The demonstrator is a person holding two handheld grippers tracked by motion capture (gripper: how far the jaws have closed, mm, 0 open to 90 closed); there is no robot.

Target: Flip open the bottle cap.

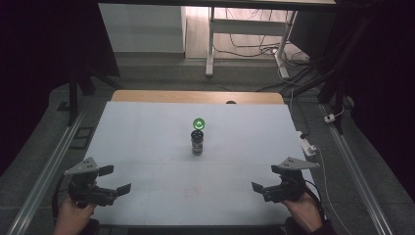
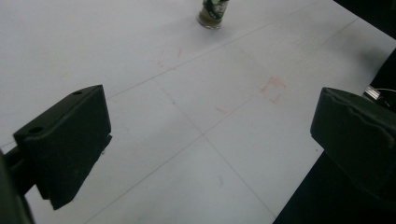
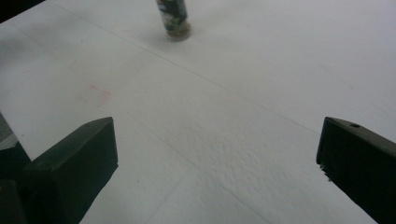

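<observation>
The left gripper [image 1: 110, 179] is held low over the near left corner of the white table [image 1: 147, 147], its jaws spread wide with nothing between them; in the left gripper view bare tabletop is seen across the whole gap. It is judged to be parked at a ready position, wide enough for a narrow upright object to be taken in without trimming.

The small bottle [image 1: 197, 142] with its green cap [image 1: 198, 123] is stood upright near the middle of the table, well ahead of the left gripper and off to its right. It is seen at the top edge of the left gripper view [image 2: 212, 13], far beyond the jaw tips.

From the right gripper [image 1: 268, 180] the bottle lies well ahead and to its left [image 3: 173, 21]. That gripper is likewise held wide open and empty at the near right corner, mirrored to the other, so the bottle appears left reachable from either side.
</observation>
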